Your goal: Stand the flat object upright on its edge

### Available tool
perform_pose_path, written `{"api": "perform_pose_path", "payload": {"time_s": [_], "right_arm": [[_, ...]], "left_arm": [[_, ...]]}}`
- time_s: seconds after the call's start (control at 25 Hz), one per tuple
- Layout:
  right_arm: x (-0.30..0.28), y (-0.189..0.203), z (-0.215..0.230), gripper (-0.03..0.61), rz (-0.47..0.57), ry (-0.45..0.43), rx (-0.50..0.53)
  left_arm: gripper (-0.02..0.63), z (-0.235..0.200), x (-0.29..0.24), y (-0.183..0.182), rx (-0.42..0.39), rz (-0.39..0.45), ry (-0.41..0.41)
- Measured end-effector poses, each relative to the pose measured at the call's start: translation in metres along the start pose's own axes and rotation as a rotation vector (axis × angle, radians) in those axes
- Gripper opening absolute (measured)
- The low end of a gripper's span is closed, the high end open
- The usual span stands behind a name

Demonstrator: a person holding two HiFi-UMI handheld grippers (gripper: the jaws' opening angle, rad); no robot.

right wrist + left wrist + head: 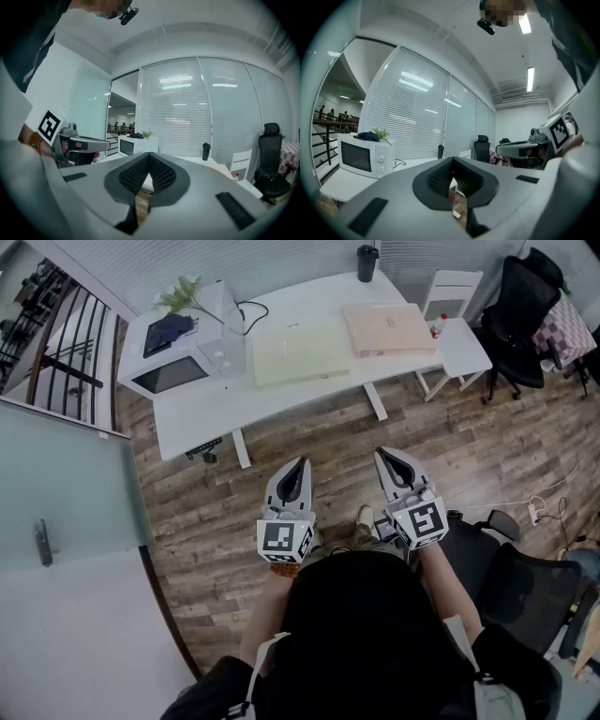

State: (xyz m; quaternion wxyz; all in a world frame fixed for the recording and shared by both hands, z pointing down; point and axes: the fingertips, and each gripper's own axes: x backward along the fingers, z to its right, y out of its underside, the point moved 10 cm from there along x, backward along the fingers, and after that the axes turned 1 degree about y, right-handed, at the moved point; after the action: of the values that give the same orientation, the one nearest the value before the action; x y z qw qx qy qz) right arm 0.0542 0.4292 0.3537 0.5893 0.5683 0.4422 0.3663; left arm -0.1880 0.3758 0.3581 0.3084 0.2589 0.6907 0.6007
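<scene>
We hold our two grippers in front of us, well back from the white table [206, 413], over the wood floor [309, 442] on our side of it. Both point toward the table, nearly level.

The left gripper [300, 466] has its jaws pressed together. In the left gripper view the two dark pads meet and nothing sits between them. The right gripper [383, 455] is pressed together too. Its own view shows the pads touching, with nothing pinched.

Two flat things lie on the table. The pale green flat thing [300, 352] lies flat near the middle of the table. The tan flat box [388, 328] lies flat just beside it, toward the table's right end. We cannot tell which one is meant for the job. Neither one stands on its edge, and no gripper touches either one.

A microwave [174, 365] stands at the table's left end, with a dark blue cloth [169, 330] on top of it. A black cup [367, 262] stands at the table's far edge, behind the tan flat box. A white chair [452, 289] and a black chair [521, 307] stand past the table's right end.
</scene>
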Motion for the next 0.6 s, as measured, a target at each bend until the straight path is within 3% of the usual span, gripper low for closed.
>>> {"api": "perform_pose_path", "payload": {"time_s": [0.24,0.6], "right_arm": [[0.004,0.006,0.038,0.005,0.017,-0.003,-0.023],[-0.019,0.019,0.109,0.008,0.025,-0.111,-0.024]], "left_arm": [[0.005,0.021,-0.026,0.0,-0.011,-0.012,-0.02],[0.005,0.025,-0.061,0.008,-0.038,-0.041,-0.18]]}}
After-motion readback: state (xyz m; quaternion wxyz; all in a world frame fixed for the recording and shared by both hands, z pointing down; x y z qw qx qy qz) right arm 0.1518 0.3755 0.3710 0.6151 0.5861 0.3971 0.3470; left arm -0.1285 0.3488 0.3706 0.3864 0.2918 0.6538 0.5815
